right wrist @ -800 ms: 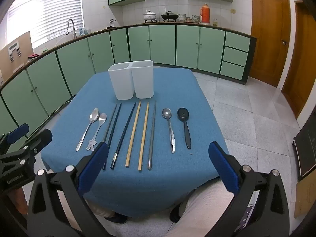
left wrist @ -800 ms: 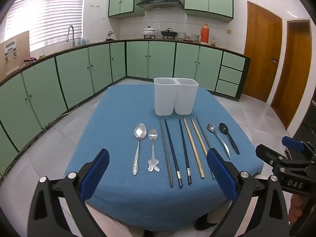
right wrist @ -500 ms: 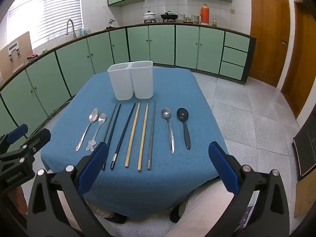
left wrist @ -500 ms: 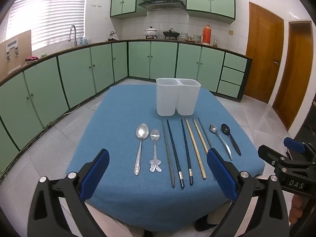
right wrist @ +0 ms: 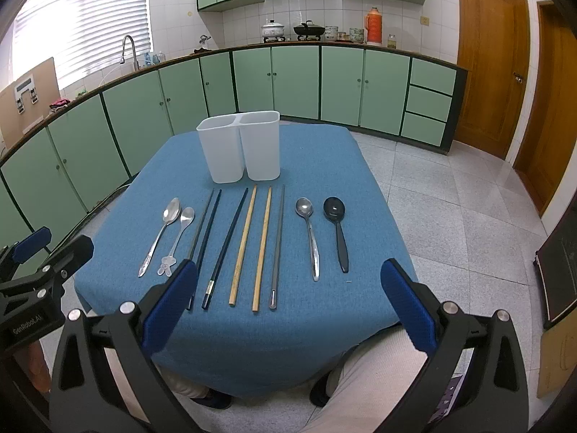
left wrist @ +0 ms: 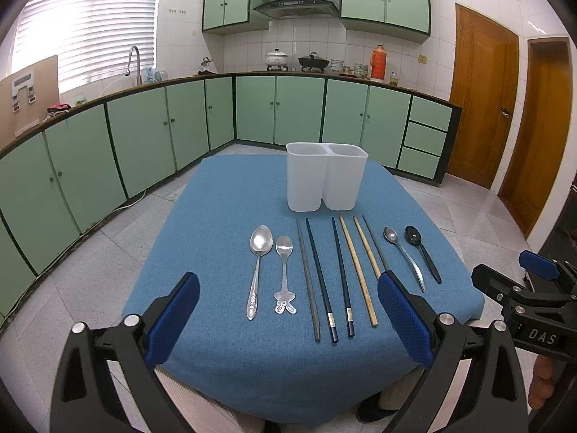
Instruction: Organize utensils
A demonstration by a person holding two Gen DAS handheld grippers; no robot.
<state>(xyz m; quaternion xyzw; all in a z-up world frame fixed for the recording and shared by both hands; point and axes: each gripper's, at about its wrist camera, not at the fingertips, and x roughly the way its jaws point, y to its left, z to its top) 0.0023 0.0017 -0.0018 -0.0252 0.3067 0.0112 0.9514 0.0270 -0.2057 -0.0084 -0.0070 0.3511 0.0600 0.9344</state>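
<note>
Here nothing has been picked up yet: both tools hang short of the near edge of the blue-clothed desk (left wrist: 216, 252), so the step in hand looks like the very start, choosing a first utensil. The left tool (left wrist: 288, 321) has its jaws spread wide with nothing between them. Ahead of it, from left to right, lie a large silver spoon (left wrist: 258, 267), a smaller silver spoon with a bunny-shaped handle end (left wrist: 285, 274), a grey chopstick (left wrist: 307, 281), two dark chopsticks (left wrist: 330, 281), two bamboo chopsticks (left wrist: 359, 270), another grey chopstick (right wrist: 277, 245), a slim silver spoon (left wrist: 404, 256) and a black spoon (left wrist: 423, 252), all parallel and apart, handles toward the person. Beyond the row stands a white two-compartment holder (left wrist: 326, 180), upright, both compartments apparently empty. The right tool (right wrist: 288, 303) is likewise wide open and holds nothing, hanging near the chopstick ends. The next move probably calls for lowering one tool over a single handle, closing across its thin width without disturbing its neighbour, then lifting and dropping it upright into a compartment, likely spoons in one and chopsticks in the other. Flat, thin metal on cloth may slip from the pads.
</note>
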